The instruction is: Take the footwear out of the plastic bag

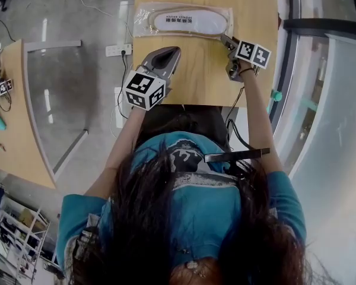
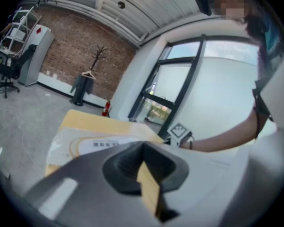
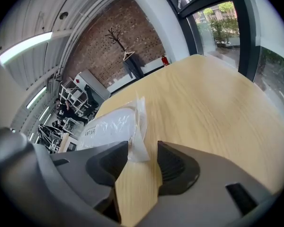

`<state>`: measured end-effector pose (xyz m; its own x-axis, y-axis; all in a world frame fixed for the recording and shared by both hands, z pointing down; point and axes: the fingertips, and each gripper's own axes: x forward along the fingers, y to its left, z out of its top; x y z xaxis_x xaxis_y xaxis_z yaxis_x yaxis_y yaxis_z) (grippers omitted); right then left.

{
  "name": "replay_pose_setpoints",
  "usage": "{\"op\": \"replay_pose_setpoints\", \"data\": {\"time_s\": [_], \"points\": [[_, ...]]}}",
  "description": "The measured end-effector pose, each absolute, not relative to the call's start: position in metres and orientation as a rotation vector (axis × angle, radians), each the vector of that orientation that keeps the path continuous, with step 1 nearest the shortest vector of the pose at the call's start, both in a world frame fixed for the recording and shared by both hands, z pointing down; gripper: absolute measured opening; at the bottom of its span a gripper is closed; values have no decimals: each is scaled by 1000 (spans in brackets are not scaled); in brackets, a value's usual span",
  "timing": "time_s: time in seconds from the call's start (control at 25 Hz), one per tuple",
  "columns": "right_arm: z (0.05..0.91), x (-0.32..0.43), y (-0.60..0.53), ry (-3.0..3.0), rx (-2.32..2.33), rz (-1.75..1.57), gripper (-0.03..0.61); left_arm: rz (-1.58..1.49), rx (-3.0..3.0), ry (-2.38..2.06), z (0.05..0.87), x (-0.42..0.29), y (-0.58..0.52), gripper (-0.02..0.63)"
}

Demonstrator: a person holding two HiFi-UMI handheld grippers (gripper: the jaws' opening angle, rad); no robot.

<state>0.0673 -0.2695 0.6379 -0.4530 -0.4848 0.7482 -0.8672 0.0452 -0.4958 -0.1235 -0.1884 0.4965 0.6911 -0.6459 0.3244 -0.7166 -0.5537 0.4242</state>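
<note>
Nearest the person, the left gripper hangs over the near half of the wooden table. Its jaws are pressed together with nothing between them, and it points toward the bag without touching it.

Further out, on the right, the right gripper is tilted down at the bag's right end. Its jaws stand wide apart. The right gripper view shows a clear corner flap of the plastic bag standing up in the gap between them, close against one pad, but the pads are not closed on it.

At the far edge of the table lies the plastic bag, flat and crosswise. The footwear, pale and flat with a printed label, is wholly inside it.

So the task looks barely begun: the bag is not yet gripped or opened and nothing is out. Left to do, as I judge it: pinch that flap, hold the bag, and draw the footwear out.
</note>
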Motion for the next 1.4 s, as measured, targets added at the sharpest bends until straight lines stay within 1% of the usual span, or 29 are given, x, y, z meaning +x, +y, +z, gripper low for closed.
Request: {"op": "replay_pose_setpoints", "data": {"time_s": [0.16,0.2,0.24,0.28,0.36,0.44,0.48,0.52,0.56,0.64,0.84,0.88,1.12,1.2,1.4], "points": [[638,69,-269,-1964,1355,1463,198,172,2332,-1074,499,-125,-183,2],[638,68,-268,-1965,1339,1484,186,175,2322,-1078,501,-125,-182,2],[638,65,-267,-1968,1318,1501,133,178,2311,-1080,504,-124,-181,2],[637,62,-265,-1975,1296,1513,107,179,2300,-1080,506,-122,-180,2],[635,56,-262,-1992,1258,1530,64,175,2282,-1075,508,-117,-178,2],[631,49,-259,-2006,1227,1577,51,172,2269,-1071,509,-110,-177,3],[627,46,-257,-2016,1215,1621,46,174,2262,-1066,510,-107,-177,5],[623,44,-255,-2027,1201,1674,41,176,2253,-1058,512,-102,-176,18],[619,42,-253,-2040,1185,1731,38,177,2240,-1044,515,-98,-175,46],[610,40,-246,-2063,1144,1832,37,162,2199,-1010,522,-88,-173,61],[587,36,-229,-2120,1044,2037,31,43,2046,-912,543,-69,-170,137],[582,35,-225,-2133,1025,2046,31,15,2012,-895,546,-67,-171,158],[563,42,-205,-2199,930,1999,29,-173,1770,-799,573,-58,-181,239],[558,46,-198,-2220,908,2014,29,-277,1687,-764,577,-55,-184,252],[547,52,-182,-2257,856,2035,29,-426,1574,-756,581,-51,-195,252]]}}
